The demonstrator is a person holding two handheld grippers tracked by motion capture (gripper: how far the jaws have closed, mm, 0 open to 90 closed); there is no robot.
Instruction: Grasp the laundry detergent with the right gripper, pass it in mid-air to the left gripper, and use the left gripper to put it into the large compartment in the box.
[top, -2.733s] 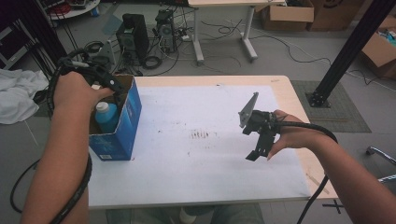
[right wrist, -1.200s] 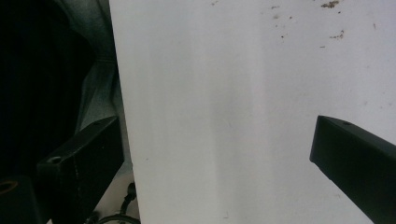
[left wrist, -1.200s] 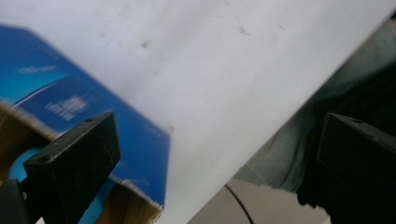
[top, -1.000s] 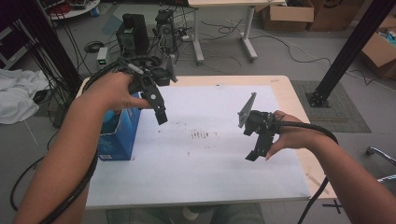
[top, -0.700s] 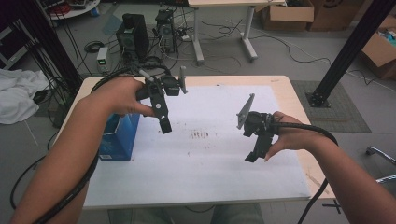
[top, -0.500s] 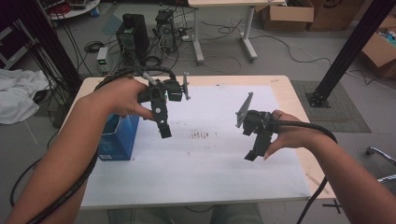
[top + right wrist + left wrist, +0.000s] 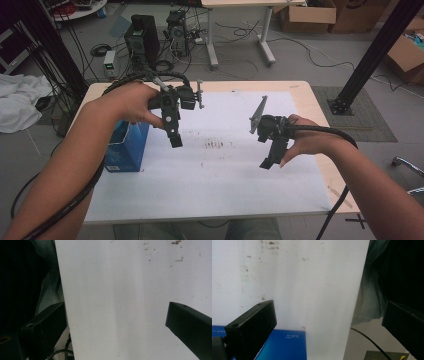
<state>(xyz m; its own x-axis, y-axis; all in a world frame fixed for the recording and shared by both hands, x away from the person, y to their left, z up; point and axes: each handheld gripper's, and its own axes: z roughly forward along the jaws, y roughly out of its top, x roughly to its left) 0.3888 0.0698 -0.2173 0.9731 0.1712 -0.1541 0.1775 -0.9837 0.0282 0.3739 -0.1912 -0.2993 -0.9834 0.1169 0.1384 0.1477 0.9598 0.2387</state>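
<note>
A person's two hands hold my grippers above a white sheet (image 7: 220, 175) that covers a wooden table (image 7: 314, 107). My left gripper (image 7: 175, 140) hangs over the sheet's left part, jaws pointing down, just right of a blue box (image 7: 121, 150). In the left gripper view the left gripper (image 7: 328, 327) stands open with nothing between its jaws, and the blue box (image 7: 284, 345) lies below them. My right gripper (image 7: 267, 162) hovers over the sheet's right part. In the right gripper view the right gripper (image 7: 117, 327) is wide open over bare white sheet.
Brown stains (image 7: 215, 145) mark the sheet's middle. The left forearm hides the blue box's top. Beyond the table stand computer towers (image 7: 142, 32), cables and a desk's legs. A black post (image 7: 372, 55) rises at the right and a white cloth (image 7: 20, 102) lies at the left.
The left gripper has lifted away from the blue box and swung right over the sheet, then settled slightly lower. The right gripper has barely moved.
</note>
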